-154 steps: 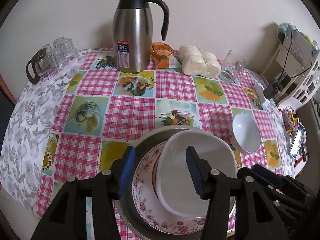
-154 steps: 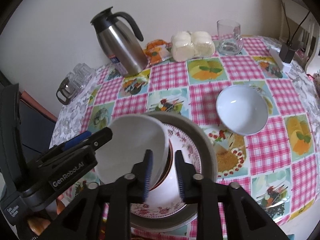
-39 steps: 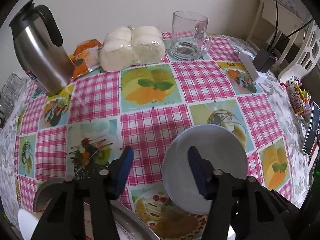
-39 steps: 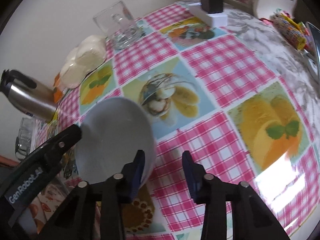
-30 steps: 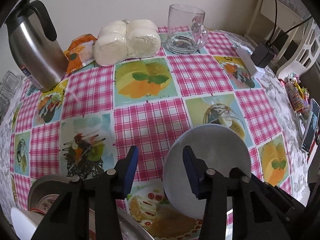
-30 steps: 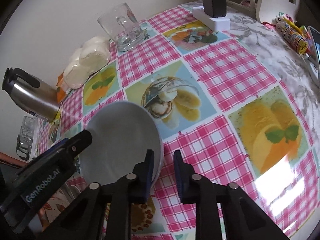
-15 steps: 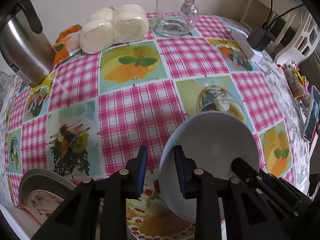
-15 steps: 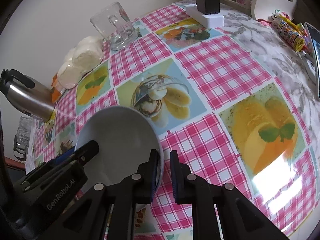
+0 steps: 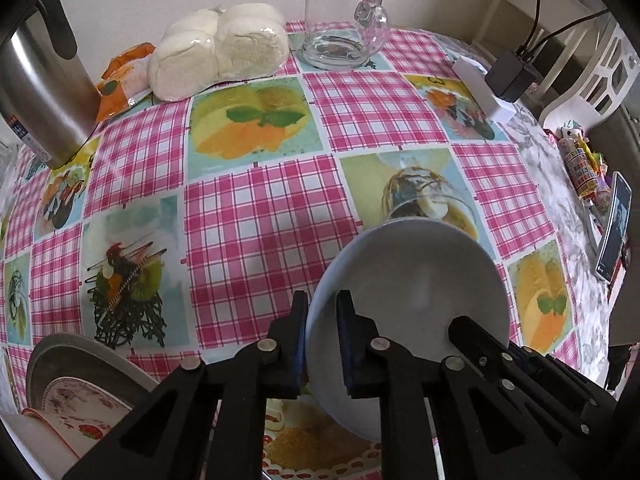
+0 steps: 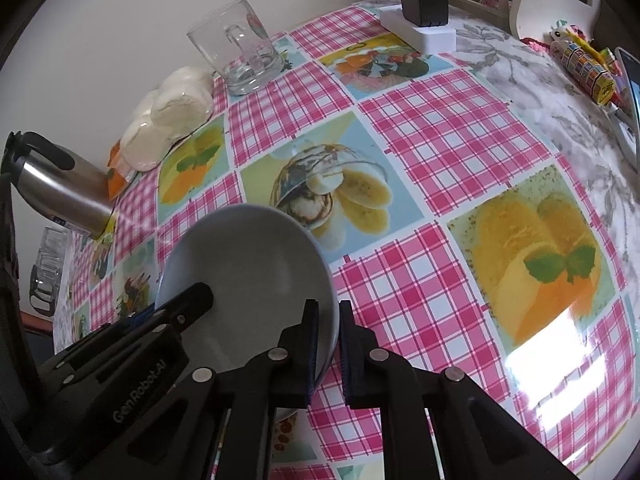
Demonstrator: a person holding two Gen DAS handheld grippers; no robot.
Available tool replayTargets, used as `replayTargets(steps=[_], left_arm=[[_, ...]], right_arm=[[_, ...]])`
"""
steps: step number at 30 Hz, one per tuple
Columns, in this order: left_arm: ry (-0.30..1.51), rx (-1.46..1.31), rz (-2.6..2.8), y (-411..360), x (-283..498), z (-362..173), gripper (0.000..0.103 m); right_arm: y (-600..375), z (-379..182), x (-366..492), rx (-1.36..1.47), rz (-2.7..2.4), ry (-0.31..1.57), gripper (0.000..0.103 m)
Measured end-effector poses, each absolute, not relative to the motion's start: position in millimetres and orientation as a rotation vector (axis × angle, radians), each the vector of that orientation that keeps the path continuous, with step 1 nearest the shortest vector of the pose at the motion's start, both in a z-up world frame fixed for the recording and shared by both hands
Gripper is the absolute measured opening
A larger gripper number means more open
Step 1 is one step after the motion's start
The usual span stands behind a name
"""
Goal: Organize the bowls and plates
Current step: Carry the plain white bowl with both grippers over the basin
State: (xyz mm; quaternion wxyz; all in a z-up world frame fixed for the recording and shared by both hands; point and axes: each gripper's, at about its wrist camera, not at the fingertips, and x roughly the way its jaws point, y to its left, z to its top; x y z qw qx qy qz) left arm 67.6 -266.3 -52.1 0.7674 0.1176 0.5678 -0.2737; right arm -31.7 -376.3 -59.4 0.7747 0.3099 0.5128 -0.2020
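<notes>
- Here we see the white bowl (image 9: pixel 416 276) on the checked tablecloth (image 9: pixel 256 224), pinched on two sides of its rim at once.
- Left gripper (image 9: pixel 322 344): its jaws have just been closing and now stand narrow, one pad inside and one outside the rim at the bowl's 9 o'clock in the left wrist view.
- Right gripper (image 10: pixel 329 344): narrow too, clamped over the rim at about 4 o'clock of the bowl (image 10: pixel 244 264) in the right wrist view.
- The stack of plates (image 9: pixel 76 396) in its metal dish lies at 8 o'clock of the left wrist view, well apart from the bowl.
- Risk, as we judge it: the glazed rim is thin and slick, so an uneven lift by the two hands could tilt the bowl and let it slide out of one pair of pads.
- Risk: carried low towards 8 o'clock, the bowl could knock the dish's rim; swung wide, an arm could catch the steel jug (image 9: pixel 36 92) at 10 o'clock.
</notes>
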Motion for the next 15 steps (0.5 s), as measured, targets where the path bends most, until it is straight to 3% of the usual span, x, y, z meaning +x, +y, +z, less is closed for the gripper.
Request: replayTargets(steps=[15], left_arm=[[1.097,0.185,-0.622,-250.9,66.6,15.0,0.015]], right_arm=[[-373.6,-3.8,-38.1,0.666,-0.413,0.989,0.01]])
